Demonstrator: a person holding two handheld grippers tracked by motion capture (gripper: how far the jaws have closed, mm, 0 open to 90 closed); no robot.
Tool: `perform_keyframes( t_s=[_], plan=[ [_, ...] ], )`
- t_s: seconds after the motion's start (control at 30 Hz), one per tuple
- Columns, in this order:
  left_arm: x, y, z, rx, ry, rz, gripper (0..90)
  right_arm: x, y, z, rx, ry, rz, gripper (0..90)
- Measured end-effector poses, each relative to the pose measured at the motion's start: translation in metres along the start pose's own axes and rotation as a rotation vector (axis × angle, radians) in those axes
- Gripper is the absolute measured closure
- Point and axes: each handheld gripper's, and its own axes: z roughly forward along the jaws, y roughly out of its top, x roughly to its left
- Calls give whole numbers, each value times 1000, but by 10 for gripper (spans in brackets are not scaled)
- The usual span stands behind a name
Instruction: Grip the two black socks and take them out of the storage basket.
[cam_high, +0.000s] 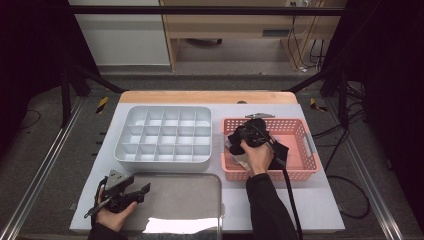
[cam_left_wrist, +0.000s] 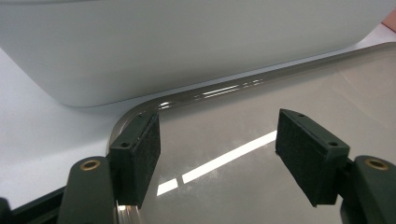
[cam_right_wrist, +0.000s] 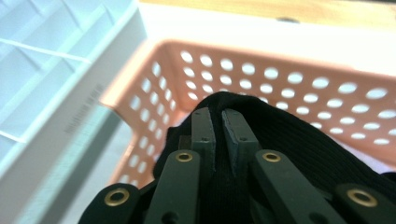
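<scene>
At centre right, the right gripper (cam_right_wrist: 218, 122) pinches a black cloth (cam_right_wrist: 299, 140) inside the pink basket (cam_high: 305, 150). At lower left, the left gripper (cam_left_wrist: 217, 154) holds its jaws spread over the metal tray (cam_left_wrist: 280, 93).

A lab: black frame rails (cam_high: 200, 10) and trailing cables (cam_high: 345, 135).

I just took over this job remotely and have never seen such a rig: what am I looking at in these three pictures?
A person holds a two-fingered hand tool in each hand. The high view looks down on the table; the other two ride on the tools. The right gripper is shut on a black cloth over the pink basket. The left gripper is open, holding nothing, above the shiny metal tray. A white divided box sits behind the tray.
</scene>
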Motion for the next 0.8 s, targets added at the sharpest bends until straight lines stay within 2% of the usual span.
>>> perform_keyframes(
  t_s=[0.07,0.2,0.43,0.53,0.8],
  plan=[
    [0,0,0,0,0,3,305,-3,2,-9,-21,15,7,840],
    [-1,0,0,1,1,3,306,-5,3,-26,-62,24,-10,835],
    [-1,0,1,6,0,4,307,0,0,-59,-119,56,-87,826],
    [-1,0,1,7,1,5,308,3,-1,-74,-154,91,-108,827],
    [-1,-1,2,8,1,2,308,6,-7,-114,-270,167,-121,829]
  ],
)
